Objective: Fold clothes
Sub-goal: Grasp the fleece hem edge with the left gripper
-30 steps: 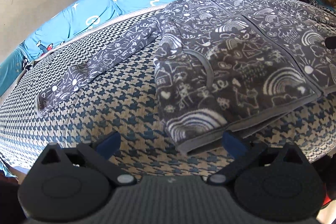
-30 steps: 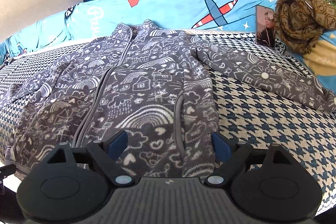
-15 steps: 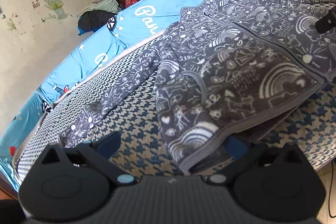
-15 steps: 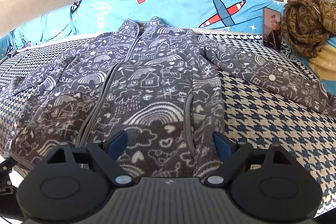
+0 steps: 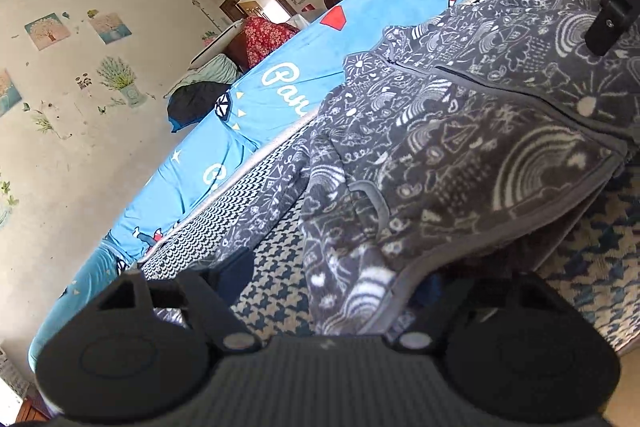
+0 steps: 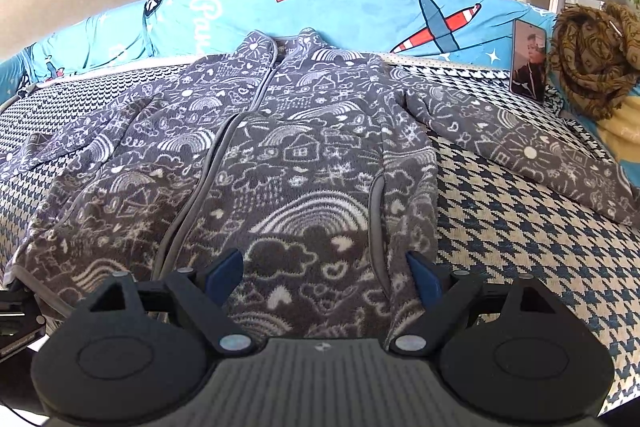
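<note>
Left wrist view: the left gripper has rolled and moved in on the hem corner of the grey doodle-print fleece jacket spread on the houndstooth-covered bed; its jaws have just been closing around that hem, not visibly pinching yet. Right wrist view: the right gripper hovers over the other hem side, jaws apart, empty. A hem lift looks imminent.

jacket on bed, scarf right

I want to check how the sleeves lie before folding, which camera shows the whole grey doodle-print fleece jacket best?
The right wrist view: the grey doodle-print fleece jacket lies spread flat, with collar, zip and both sleeves visible. The left wrist view shows only the jacket's one lower corner close up, tilted, with one sleeve trailing off.
</note>
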Available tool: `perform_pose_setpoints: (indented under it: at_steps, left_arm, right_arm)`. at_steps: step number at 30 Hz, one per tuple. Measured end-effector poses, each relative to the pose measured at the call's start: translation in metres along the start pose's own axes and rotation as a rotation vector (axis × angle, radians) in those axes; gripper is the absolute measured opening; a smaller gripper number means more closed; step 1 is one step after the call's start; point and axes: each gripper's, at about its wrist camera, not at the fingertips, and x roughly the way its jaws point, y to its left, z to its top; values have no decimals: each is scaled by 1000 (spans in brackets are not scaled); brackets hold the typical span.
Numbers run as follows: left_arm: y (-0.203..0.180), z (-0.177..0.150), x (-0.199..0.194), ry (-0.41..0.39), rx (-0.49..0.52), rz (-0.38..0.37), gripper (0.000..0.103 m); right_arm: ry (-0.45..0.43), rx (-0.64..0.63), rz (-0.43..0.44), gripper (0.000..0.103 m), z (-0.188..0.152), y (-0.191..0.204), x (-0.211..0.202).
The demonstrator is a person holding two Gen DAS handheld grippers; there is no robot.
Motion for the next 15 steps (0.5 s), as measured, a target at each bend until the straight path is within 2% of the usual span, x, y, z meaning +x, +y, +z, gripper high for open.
perform_pose_setpoints:
  at_steps: [3, 5, 11, 15]
  left_arm:
    - [-7, 0, 3, -10, 21, -6, 65]
    - [-8, 1, 2, -24, 22, -14, 51]
    - [-4, 4, -5, -79, -12, -13, 25]
    - [5, 7, -12, -113, -63, 8, 18]
  right_arm:
    - [0, -1, 0, 87, 0, 0, 0]
    - [1, -5, -1, 87, -1, 1, 0]
    - [-1, -4, -1, 87, 0, 1, 0]
    - [-4, 2, 1, 87, 0, 0, -1]
